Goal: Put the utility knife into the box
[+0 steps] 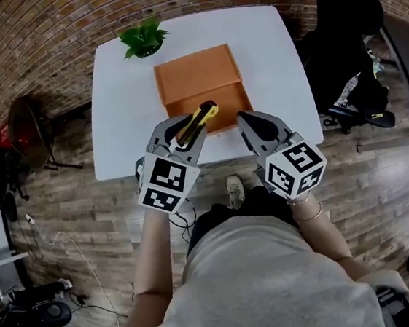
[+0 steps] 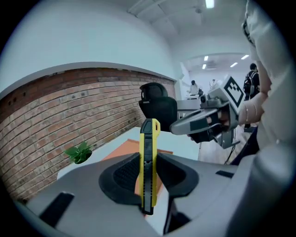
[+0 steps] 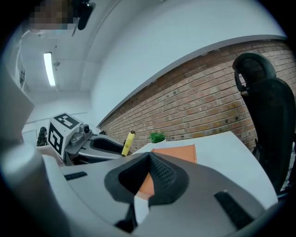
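Observation:
A yellow and black utility knife (image 1: 198, 120) stands gripped between the pads of my left gripper (image 1: 181, 132), its tip poking up past the jaws over the near edge of the open orange box (image 1: 198, 79). In the left gripper view the knife (image 2: 149, 162) is upright in the jaws, with the box (image 2: 125, 150) behind it. My right gripper (image 1: 252, 120) hovers at the box's near right corner, shut with nothing in it. In the right gripper view its jaw tips meet (image 3: 149, 159), and the knife (image 3: 127, 142) shows to the left.
The box sits on a white table (image 1: 120, 95) with a small green plant (image 1: 142, 38) at the back left. A black office chair (image 1: 342, 19) stands to the right of the table. Brick floor surrounds it, and a brick wall (image 3: 208, 106) lies behind.

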{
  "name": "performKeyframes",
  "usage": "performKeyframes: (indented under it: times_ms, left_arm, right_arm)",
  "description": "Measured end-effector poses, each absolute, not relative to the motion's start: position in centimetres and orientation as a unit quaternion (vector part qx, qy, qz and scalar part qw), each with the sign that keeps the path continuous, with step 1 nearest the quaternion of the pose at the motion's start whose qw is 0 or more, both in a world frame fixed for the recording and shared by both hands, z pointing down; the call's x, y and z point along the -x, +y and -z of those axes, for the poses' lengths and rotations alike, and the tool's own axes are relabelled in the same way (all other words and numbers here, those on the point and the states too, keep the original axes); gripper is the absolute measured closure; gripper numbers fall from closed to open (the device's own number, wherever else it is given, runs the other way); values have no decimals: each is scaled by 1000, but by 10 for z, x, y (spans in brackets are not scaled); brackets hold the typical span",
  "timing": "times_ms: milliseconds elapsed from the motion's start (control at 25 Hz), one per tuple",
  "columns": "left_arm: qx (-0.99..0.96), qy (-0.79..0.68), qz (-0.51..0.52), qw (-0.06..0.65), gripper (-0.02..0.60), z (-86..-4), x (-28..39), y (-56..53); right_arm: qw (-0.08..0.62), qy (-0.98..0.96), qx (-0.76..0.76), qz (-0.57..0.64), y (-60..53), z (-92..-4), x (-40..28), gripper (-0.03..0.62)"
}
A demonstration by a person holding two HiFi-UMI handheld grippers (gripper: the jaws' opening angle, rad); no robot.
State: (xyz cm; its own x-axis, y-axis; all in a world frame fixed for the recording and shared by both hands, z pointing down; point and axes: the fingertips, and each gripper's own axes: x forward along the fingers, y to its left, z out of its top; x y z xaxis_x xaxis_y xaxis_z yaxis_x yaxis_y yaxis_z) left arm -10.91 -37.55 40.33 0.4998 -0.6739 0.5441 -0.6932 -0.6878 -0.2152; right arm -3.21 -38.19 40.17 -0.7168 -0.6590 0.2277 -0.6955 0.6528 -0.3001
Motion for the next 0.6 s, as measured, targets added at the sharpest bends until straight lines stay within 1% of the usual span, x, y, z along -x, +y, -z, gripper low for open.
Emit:
performKeyframes:
  times_ms: [160,600]
  left_arm:
    - [-861,-368,-351,0,468,-419,106,-398]
    - [-850,-284,-443,-1,468,-479,89,-436]
  right_arm:
    - [56,-900,-383,-199,-401,-413,25,595]
    - [80,-877,-408,-241,-418,-453,-2,595]
